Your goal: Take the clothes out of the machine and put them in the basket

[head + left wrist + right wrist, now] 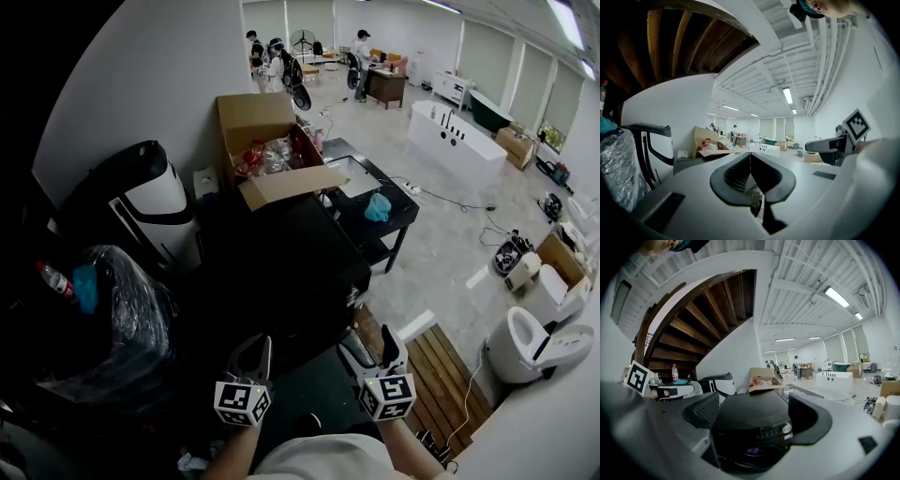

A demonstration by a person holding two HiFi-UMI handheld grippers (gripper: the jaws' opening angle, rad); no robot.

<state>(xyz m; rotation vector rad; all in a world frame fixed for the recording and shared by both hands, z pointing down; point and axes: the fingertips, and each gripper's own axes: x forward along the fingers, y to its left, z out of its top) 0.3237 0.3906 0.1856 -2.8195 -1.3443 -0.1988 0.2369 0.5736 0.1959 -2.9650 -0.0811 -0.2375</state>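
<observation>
Nothing's out yet. The left gripper (251, 354) is pinched together and the right gripper (373, 347) is spread wide and empty, both facing the washing machine (281, 272). That purplish bit low inside is probably the clothes (753, 451). I'd sort the door (733, 459) first, then reach in low.
</observation>
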